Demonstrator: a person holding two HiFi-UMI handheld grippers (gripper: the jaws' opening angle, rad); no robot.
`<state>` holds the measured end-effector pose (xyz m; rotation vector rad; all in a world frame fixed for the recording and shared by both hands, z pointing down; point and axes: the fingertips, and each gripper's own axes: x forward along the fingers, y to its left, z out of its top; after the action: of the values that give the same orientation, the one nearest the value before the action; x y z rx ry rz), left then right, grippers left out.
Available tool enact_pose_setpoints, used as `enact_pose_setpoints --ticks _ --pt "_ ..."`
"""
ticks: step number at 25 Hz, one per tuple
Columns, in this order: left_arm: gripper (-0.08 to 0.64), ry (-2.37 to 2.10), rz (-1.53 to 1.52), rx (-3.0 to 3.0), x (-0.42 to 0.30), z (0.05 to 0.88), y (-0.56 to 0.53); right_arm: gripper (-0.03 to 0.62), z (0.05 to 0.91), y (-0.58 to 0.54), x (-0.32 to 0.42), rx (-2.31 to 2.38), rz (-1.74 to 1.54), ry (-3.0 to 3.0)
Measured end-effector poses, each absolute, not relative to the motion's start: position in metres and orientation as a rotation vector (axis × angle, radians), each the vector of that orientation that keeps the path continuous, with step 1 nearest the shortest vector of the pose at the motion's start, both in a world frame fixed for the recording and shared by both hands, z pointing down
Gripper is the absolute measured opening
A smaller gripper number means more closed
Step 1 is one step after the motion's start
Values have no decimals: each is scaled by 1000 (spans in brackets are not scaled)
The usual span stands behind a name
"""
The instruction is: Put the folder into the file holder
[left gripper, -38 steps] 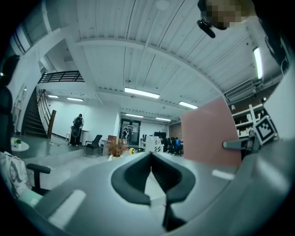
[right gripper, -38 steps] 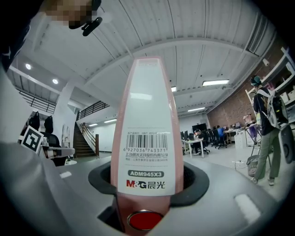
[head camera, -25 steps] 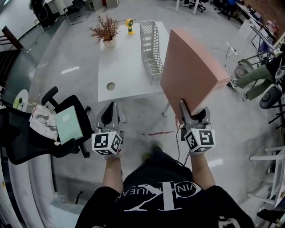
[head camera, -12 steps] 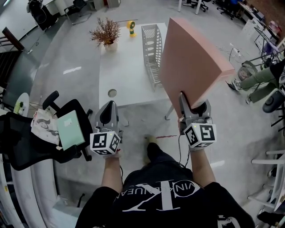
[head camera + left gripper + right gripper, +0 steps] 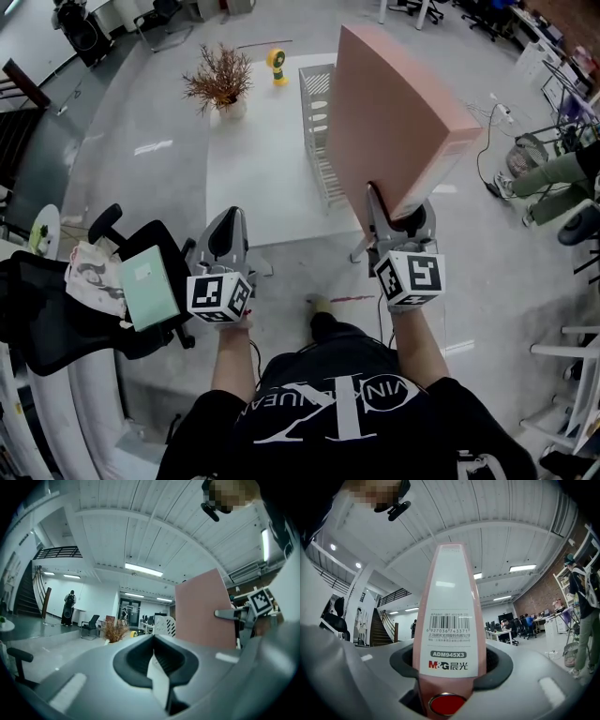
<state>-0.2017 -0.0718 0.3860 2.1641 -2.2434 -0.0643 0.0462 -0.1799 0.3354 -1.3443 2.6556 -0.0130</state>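
Transport seems the step: right claw [image 5: 396, 214] clenches the upright pink folder [image 5: 394, 122] by its lower end, left claw [image 5: 230, 225] is closed and empty beside it, and next the folder needs lowering into the file holder [image 5: 314, 103] ahead on the counter [image 5: 253, 178]

Head view looks steeply down; both gripper views face level, close up, all sharing the folder [image 5: 394, 122].

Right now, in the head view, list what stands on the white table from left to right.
Potted dried plant → small yellow object → white file holder.
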Motion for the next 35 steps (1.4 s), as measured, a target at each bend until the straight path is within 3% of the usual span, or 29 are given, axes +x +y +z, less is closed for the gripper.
enact_pose_setpoints --ticks 35 --pt "0 -2226 16 2084 -260 413 -149 288 375 -277 -40 -1424 -56 2763"
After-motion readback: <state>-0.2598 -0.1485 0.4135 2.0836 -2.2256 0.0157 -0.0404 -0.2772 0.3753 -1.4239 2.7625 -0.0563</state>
